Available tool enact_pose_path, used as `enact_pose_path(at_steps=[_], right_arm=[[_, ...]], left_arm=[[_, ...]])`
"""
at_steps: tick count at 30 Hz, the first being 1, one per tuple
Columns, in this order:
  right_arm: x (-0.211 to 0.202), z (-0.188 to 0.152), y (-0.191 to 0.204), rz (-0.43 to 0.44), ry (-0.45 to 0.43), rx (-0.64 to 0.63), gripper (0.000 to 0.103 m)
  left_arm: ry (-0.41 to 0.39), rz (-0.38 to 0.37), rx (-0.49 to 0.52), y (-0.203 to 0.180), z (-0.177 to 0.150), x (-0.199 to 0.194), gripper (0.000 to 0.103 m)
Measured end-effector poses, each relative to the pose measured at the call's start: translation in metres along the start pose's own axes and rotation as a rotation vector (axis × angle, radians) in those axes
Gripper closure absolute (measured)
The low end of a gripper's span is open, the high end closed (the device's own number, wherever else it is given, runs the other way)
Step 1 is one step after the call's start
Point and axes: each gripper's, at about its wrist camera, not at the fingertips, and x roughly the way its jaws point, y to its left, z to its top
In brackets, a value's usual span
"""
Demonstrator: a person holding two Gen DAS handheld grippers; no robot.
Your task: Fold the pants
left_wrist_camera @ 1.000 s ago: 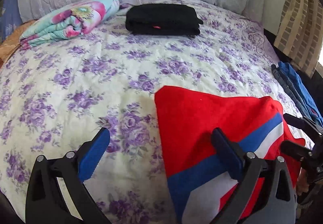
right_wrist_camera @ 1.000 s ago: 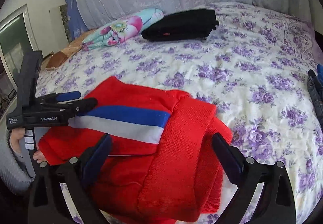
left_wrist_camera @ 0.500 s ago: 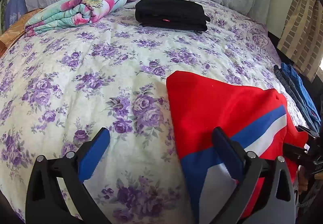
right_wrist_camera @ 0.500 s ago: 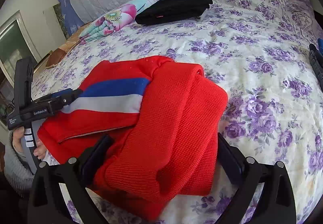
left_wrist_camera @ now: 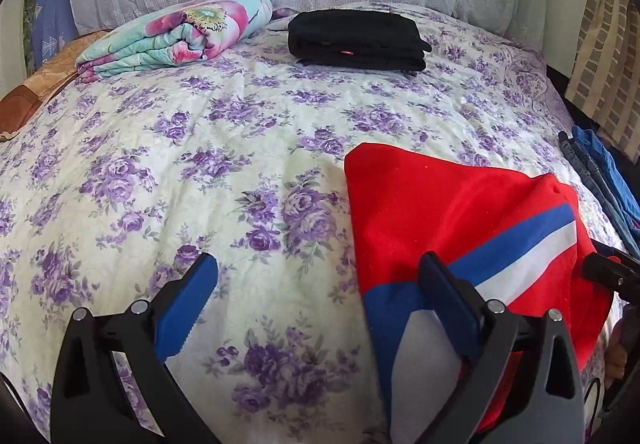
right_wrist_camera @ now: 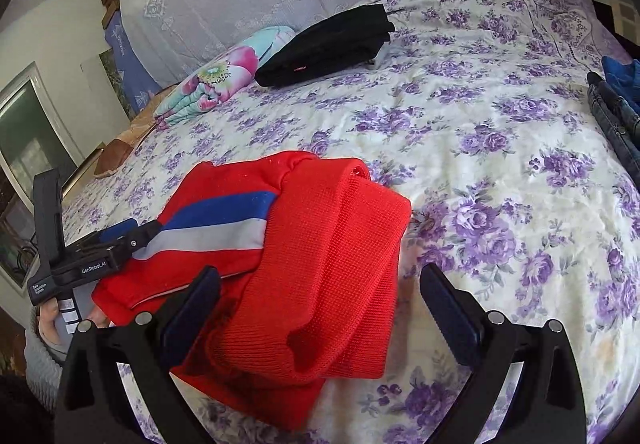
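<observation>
left wrist view
left gripper [left_wrist_camera: 316, 286]: jaws wide, gripping nothing; right finger over pants
pants [left_wrist_camera: 448, 212]: red, folded, on bed [left_wrist_camera: 200, 164] near edge; stripe runs diagonal

right wrist view
right gripper [right_wrist_camera: 320, 298]: jaws wide, straddling pants' ribbed end, not clamped
pants [right_wrist_camera: 320, 244]: folded stack, stripe points toward left gripper [right_wrist_camera: 132, 234]

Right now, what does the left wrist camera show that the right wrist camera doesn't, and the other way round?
Only the left wrist view shows the striped curtain at far right. Only the right wrist view shows the red pants' ribbed waistband, the window, and the left gripper beside the blue and white stripe. Both show the floral bedspread, folded black garment, rolled floral blanket, jeans at the bed's right edge, and open jaws.
</observation>
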Motion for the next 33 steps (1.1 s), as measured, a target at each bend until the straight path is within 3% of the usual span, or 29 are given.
enact_pose_path(at_steps=[7, 25, 30, 33], right_arm=[[-0.001, 0.0, -0.016, 0.072, -0.019, 0.092, 0.003], [0.015, -0.001, -0.006, 0.128, 0.052, 0.072, 0.003], [0.019, -0.001, -0.002, 0.097, 0.075, 0.064, 0.003], [0.023, -0.001, 0.003, 0.049, 0.096, 0.036, 0.004]], left_arm=[[-0.016, -0.085, -0.002, -0.006, -0.008, -0.011, 0.005], [-0.016, -0.109, 0.051, -0.029, -0.012, -0.014, 0.005], [-0.015, -0.138, 0.061, -0.032, -0.016, -0.013, 0.005], [0.033, -0.208, -0.004, -0.019, -0.017, -0.003, 0.004]])
